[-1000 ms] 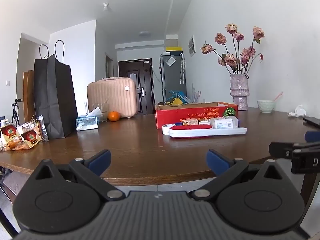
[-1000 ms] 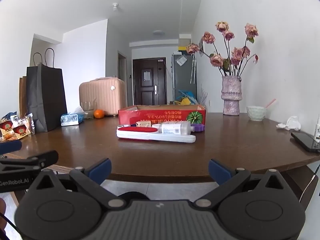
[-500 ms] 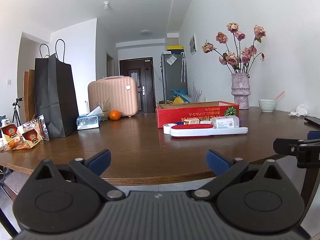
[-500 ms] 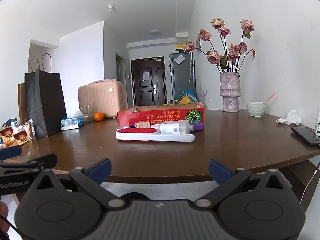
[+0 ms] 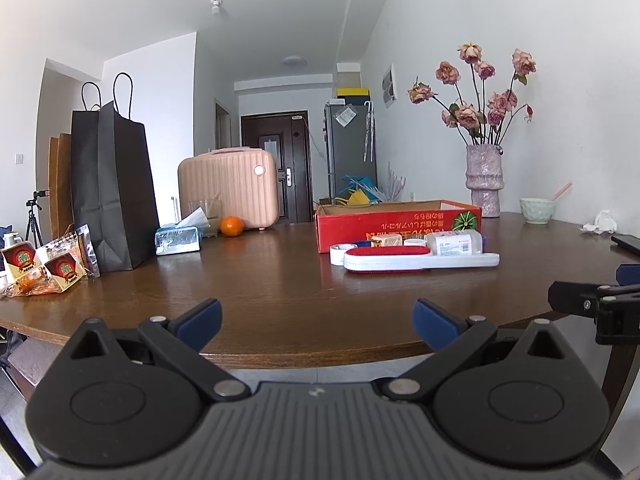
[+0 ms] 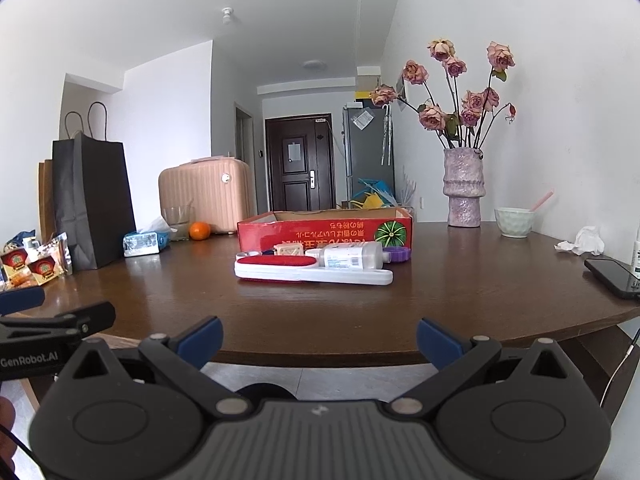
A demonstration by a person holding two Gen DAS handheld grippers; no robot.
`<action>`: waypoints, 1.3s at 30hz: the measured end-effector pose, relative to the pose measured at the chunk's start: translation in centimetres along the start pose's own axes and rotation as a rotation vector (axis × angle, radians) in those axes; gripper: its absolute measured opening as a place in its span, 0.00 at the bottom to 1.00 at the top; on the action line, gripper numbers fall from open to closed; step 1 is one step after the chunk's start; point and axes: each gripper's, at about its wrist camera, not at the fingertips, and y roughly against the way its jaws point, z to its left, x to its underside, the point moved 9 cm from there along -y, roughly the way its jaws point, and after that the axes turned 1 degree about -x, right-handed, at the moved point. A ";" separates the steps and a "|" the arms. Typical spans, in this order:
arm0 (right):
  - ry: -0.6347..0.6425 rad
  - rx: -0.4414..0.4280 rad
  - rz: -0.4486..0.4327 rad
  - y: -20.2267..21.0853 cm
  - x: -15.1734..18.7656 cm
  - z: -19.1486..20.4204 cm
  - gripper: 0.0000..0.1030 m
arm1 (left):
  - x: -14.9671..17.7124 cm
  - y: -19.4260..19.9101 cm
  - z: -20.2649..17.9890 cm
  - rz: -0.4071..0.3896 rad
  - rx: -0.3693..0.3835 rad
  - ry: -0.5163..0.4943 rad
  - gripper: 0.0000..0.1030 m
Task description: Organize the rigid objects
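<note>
A red cardboard box (image 5: 400,222) (image 6: 324,230) stands open on the brown table (image 5: 260,280) (image 6: 460,288). In front of it lie a white and red lint brush (image 5: 420,260) (image 6: 312,270), a clear bottle (image 5: 454,243) (image 6: 352,255), a white tape roll (image 5: 340,251), a small beige item (image 6: 289,249) and a purple item (image 6: 398,255). My left gripper (image 5: 316,316) is open and empty at the table's near edge. My right gripper (image 6: 318,334) is open and empty beside it, also at the near edge.
A black paper bag (image 5: 112,188), snack packets (image 5: 44,268), a tissue pack (image 5: 178,236), an orange (image 5: 232,226) and a pink case (image 5: 228,188) stand at the left and back. A vase of roses (image 6: 464,188), a bowl (image 6: 514,222), crumpled tissue (image 6: 584,240) and a phone (image 6: 612,276) are at the right.
Both grippers have moved slightly, so the table and objects sit a little differently in view. Both stay open and empty.
</note>
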 end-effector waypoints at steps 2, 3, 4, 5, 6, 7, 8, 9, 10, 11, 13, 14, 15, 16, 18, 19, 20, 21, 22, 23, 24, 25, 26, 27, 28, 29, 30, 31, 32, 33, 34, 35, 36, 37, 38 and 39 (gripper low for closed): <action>0.000 -0.007 -0.004 0.1 -0.1 0.1 1.00 | -0.2 0.1 0.1 -0.006 0.000 0.012 1.00; 0.006 -0.005 -0.006 0.1 -0.1 0.2 1.00 | -0.2 0.1 0.2 -0.008 -0.002 0.015 1.00; 0.013 -0.002 -0.007 0.2 -0.1 0.2 1.00 | -0.2 0.2 0.1 -0.010 -0.002 0.012 1.00; 0.015 0.000 -0.008 0.2 0.0 0.2 1.00 | 0.0 0.1 0.1 -0.009 0.000 0.005 1.00; 0.011 0.001 -0.005 0.1 0.0 0.2 1.00 | 0.1 0.0 0.0 -0.005 0.000 -0.002 1.00; 0.005 -0.002 -0.003 0.1 -0.1 0.1 1.00 | 0.1 0.0 0.0 -0.002 -0.001 -0.002 1.00; 0.003 -0.004 -0.004 0.1 -0.1 0.1 1.00 | 0.0 0.0 0.0 -0.005 0.000 0.005 1.00; 0.004 -0.002 -0.005 0.2 -0.1 0.1 1.00 | 0.0 0.0 0.0 -0.007 0.001 0.009 1.00; 0.008 0.000 -0.005 0.2 -0.1 0.1 1.00 | 0.0 0.1 0.0 -0.009 0.001 0.008 1.00; 0.011 0.003 -0.007 0.2 0.0 0.1 1.00 | 0.1 0.2 0.0 -0.011 0.000 0.005 1.00; 0.005 0.005 -0.003 0.1 0.0 0.0 1.00 | 0.1 0.1 -0.1 -0.007 0.001 -0.004 1.00; 0.002 0.002 -0.003 0.1 0.0 0.0 1.00 | 0.0 0.1 -0.1 -0.009 0.002 -0.002 1.00; 0.000 0.000 -0.004 0.1 0.0 0.0 1.00 | 0.0 0.1 -0.1 -0.012 0.003 0.002 1.00; 0.002 0.001 -0.004 0.2 -0.1 0.1 1.00 | 0.0 0.2 -0.1 -0.014 0.004 0.002 1.00; 0.009 0.002 -0.003 0.2 0.0 0.2 1.00 | 0.1 0.3 -0.2 -0.016 0.005 -0.006 1.00; 0.009 0.003 -0.003 0.1 0.0 0.1 1.00 | 0.1 0.3 -0.3 -0.016 0.004 -0.009 1.00; 0.007 0.004 -0.002 0.1 0.0 0.1 1.00 | 0.1 0.3 -0.3 -0.015 0.004 -0.011 1.00; 0.004 0.002 -0.002 0.1 -0.1 0.1 1.00 | 0.0 0.2 -0.3 -0.015 0.005 -0.010 1.00; 0.003 0.002 -0.003 0.1 -0.1 0.1 1.00 | 0.0 0.2 -0.3 -0.017 0.004 -0.008 1.00; 0.005 0.002 -0.005 0.1 -0.1 0.1 1.00 | -0.1 0.2 -0.3 -0.018 0.004 -0.005 1.00; 0.007 0.003 -0.004 0.2 -0.1 0.1 1.00 | 0.0 0.2 -0.3 -0.016 0.004 -0.006 1.00; 0.007 0.003 -0.003 0.2 0.0 0.1 1.00 | 0.0 0.1 -0.3 -0.013 0.005 -0.007 1.00; 0.007 0.003 -0.002 0.1 0.0 0.1 1.00 | 0.1 0.1 -0.3 -0.011 0.005 -0.007 1.00; 0.005 0.004 -0.001 0.1 0.0 0.1 1.00 | 0.1 0.0 -0.3 -0.009 0.004 -0.008 1.00; 0.005 0.004 0.002 0.0 0.0 0.0 1.00 | 0.1 0.0 -0.3 -0.007 0.004 -0.008 1.00; 0.006 0.003 0.000 0.1 -0.1 0.1 1.00 | 0.0 0.0 -0.2 -0.007 0.005 -0.005 1.00; 0.006 0.003 -0.004 0.1 -0.1 0.1 1.00 | 0.0 0.1 -0.2 -0.010 0.005 0.000 1.00; 0.006 0.004 -0.006 0.2 -0.1 0.1 1.00 | 0.0 0.1 -0.2 -0.012 0.005 0.001 1.00; 0.007 0.004 -0.005 0.2 -0.1 0.1 1.00 | 0.0 0.2 -0.2 -0.012 0.006 -0.001 1.00; 0.008 0.005 -0.004 0.2 0.0 0.1 1.00 | 0.1 0.2 -0.2 -0.012 0.007 -0.004 1.00; 0.007 0.007 -0.002 0.1 0.0 0.1 1.00 | 0.1 0.1 -0.2 -0.012 0.006 -0.006 1.00; 0.005 0.007 0.001 0.1 0.0 0.1 1.00 | 0.1 0.1 -0.2 -0.011 0.007 -0.006 1.00; 0.004 0.006 0.001 0.0 0.0 0.0 1.00 | 0.1 0.1 -0.2 -0.011 0.008 -0.005 1.00; 0.003 0.005 -0.002 0.1 0.0 0.1 1.00 | 0.0 0.1 -0.2 -0.012 0.009 -0.002 1.00; 0.004 0.005 -0.003 0.1 0.0 0.1 1.00 | 0.0 0.2 -0.2 -0.013 0.010 -0.003 1.00; 0.006 0.006 -0.003 0.1 0.0 0.1 1.00 | 0.1 0.2 -0.3 -0.012 0.011 -0.006 1.00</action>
